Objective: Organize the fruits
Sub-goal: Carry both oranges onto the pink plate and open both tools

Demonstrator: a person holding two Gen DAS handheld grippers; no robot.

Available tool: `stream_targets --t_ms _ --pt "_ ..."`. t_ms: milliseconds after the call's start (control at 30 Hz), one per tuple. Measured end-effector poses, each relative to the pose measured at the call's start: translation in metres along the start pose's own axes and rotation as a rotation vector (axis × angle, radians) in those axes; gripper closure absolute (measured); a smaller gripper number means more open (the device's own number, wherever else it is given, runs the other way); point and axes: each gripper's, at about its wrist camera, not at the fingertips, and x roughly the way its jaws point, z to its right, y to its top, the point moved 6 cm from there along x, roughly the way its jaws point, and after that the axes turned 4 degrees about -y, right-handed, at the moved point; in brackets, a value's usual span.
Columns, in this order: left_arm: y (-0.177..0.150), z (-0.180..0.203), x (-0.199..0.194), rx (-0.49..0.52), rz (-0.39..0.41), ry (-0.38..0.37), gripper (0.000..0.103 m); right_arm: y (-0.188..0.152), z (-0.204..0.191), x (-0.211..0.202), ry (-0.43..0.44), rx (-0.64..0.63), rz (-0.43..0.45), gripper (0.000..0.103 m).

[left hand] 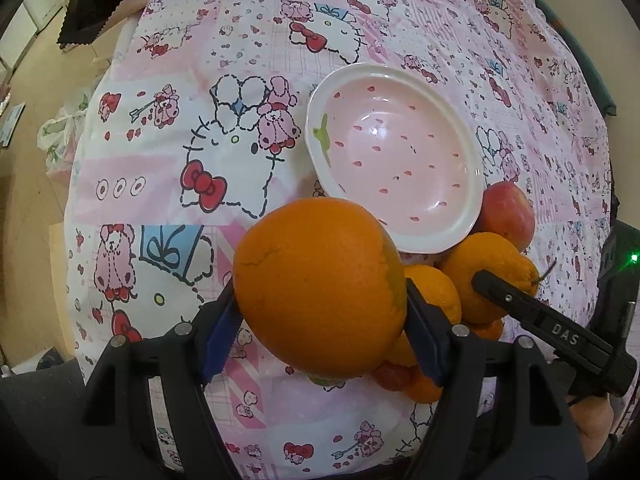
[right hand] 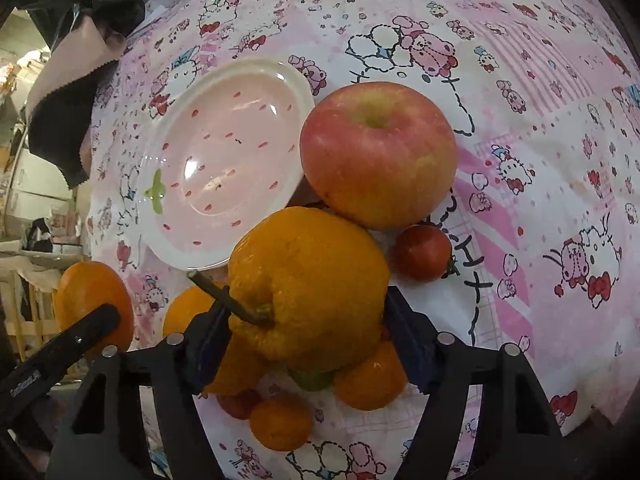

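My left gripper [left hand: 320, 316] is shut on a big round orange [left hand: 316, 284] and holds it above the patterned cloth, just short of the pink strawberry plate [left hand: 396, 156]. My right gripper [right hand: 304, 340] is shut on a bumpy stemmed orange [right hand: 308, 284] and holds it over a heap of small oranges [right hand: 370, 380] and small tomatoes [right hand: 422, 252]. A red apple [right hand: 378, 152] lies beside the plate [right hand: 224, 164], which has nothing in it. In the left wrist view the right gripper's finger [left hand: 532, 312] lies across the bumpy orange [left hand: 484, 272].
A pink cartoon-print cloth [left hand: 208, 152] covers the table. A dark cloth [right hand: 60, 120] hangs at the far left edge. A plastic bag [left hand: 60, 140] lies on the floor beyond the table's left edge.
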Motion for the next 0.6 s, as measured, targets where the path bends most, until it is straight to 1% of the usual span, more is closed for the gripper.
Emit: stream_targets --t_ms 167,300,333,467,600 --pt "0.002 -0.001 -0.005 -0.002 0.017 -0.002 0.032 -0.003 -0.001 -0.022 0.060 0.010 0.032 0.030" --pt "0.010 -0.005 -0.015 -0.024 0.055 -0.014 0.032 -0.006 -0.007 -0.048 0.099 -0.005 0.057 0.030" --pt "0.012 -0.004 -0.017 -0.021 0.063 -0.014 0.032 -0.004 -0.009 -0.058 0.128 -0.007 0.071 0.030" --pt "0.021 0.007 -0.027 0.049 0.088 -0.007 0.032 0.012 -0.024 -0.087 0.201 -0.014 0.125 0.030" --pt "0.033 0.029 -0.031 0.144 0.093 -0.019 0.032 0.036 -0.036 -0.098 0.213 -0.045 0.162 0.030"
